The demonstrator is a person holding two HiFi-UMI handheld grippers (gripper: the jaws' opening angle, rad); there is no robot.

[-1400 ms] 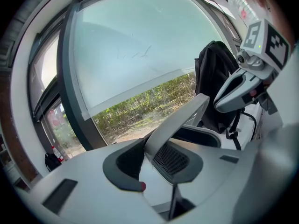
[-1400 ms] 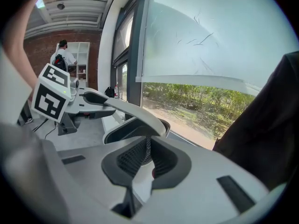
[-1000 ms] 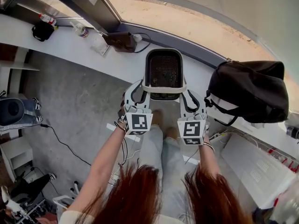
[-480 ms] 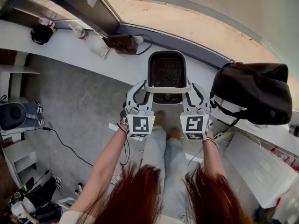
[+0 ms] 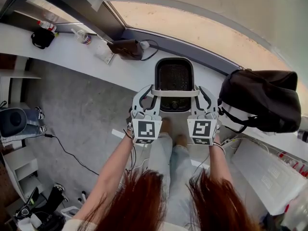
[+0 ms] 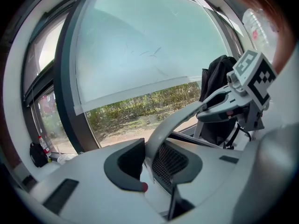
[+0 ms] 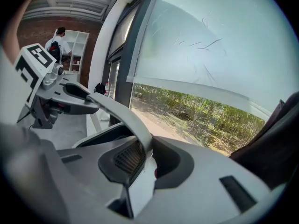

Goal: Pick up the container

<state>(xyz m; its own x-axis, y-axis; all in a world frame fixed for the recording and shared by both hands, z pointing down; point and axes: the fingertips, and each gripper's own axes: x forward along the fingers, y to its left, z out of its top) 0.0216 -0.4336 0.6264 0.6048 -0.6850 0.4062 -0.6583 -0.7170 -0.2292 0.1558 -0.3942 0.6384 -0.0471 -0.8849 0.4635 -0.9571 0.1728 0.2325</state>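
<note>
Container: a dark mesh container (image 5: 174, 77) with a pale rim sat straight ahead of the person, between the two grippers. From above it overlapped the edge of the white ledge (image 5: 72, 52) and the grey floor (image 5: 82, 109).
Handle: a pale band handle (image 5: 174, 92) spanned the near side of the container from left to right. Each end lay in one gripper.
Left gripper: the left gripper (image 5: 150, 94) gripped the left end of the handle. In the left gripper view the band passed up between the two dark pads, which bore on it. Mesh showed just behind the band.
Right gripper: the right gripper (image 5: 199, 94) held the right end of the handle. Its jaws were closing, with the band between the pads and in contact with them.
Gripper alignment: both grippers pointed forward, level with each other, with their marker cubes nearest the person.
Support: no view showed whether the container base rested on anything.
Bag: a large black bag (image 5: 260, 100) lay on the ledge, to the right of the container and near the right gripper.
Ledge items: a brown pouch (image 5: 126, 48) lay behind the container on the left. A bottle (image 5: 48, 25) and a small black bag (image 5: 42, 37) stood far to the left.
Window: a curved window (image 5: 202, 28) ran behind the ledge.
</note>
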